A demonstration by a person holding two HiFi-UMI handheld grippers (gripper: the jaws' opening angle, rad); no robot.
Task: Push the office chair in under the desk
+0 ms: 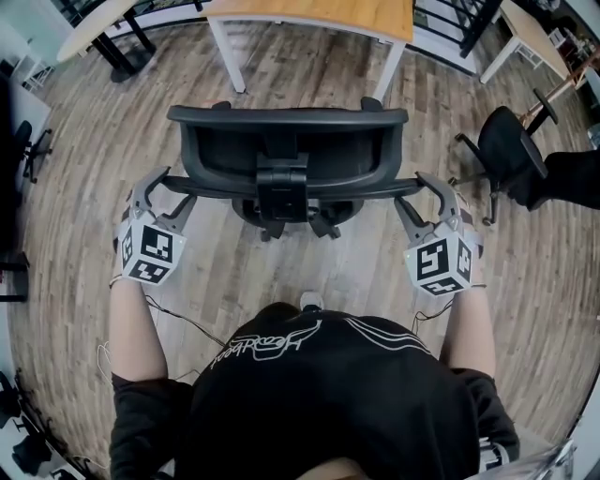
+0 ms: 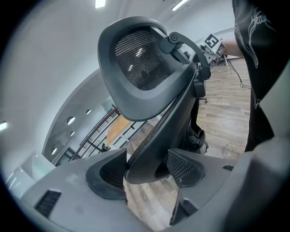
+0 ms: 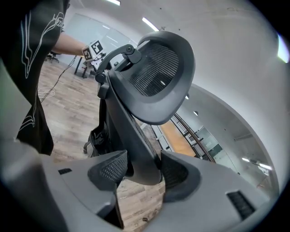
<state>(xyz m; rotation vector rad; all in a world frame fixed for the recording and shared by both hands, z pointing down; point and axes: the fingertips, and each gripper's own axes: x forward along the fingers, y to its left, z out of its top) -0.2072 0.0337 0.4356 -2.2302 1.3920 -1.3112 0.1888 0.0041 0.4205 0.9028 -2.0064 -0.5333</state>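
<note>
Left jaws: the left gripper point(image 1: 169, 192) is clamped on the left edge of the office chair point(image 1: 286, 150) backrest, one pad on each face of the rim.
Right jaws: the right gripper point(image 1: 417, 192) grips the right edge of the same backrest in the same way.
Chair: it stands on the wood floor point(image 1: 281, 281) with its back to the person and its front toward the table point(image 1: 319, 14). Its base is out in the open, short of the table.
Ahead: a strip of bare floor lies between the chair and the table's two white legs point(image 1: 228, 56), which stand to either side of the way in.
Right side: a second chair point(image 1: 506, 141) stands well apart from the right gripper.
Left side: open floor. Another table point(image 1: 94, 28) with a dark base stands far off at the upper left.
Behind: a thin cable point(image 1: 183, 319) trails over the floor from the left gripper toward the person's body.
</note>
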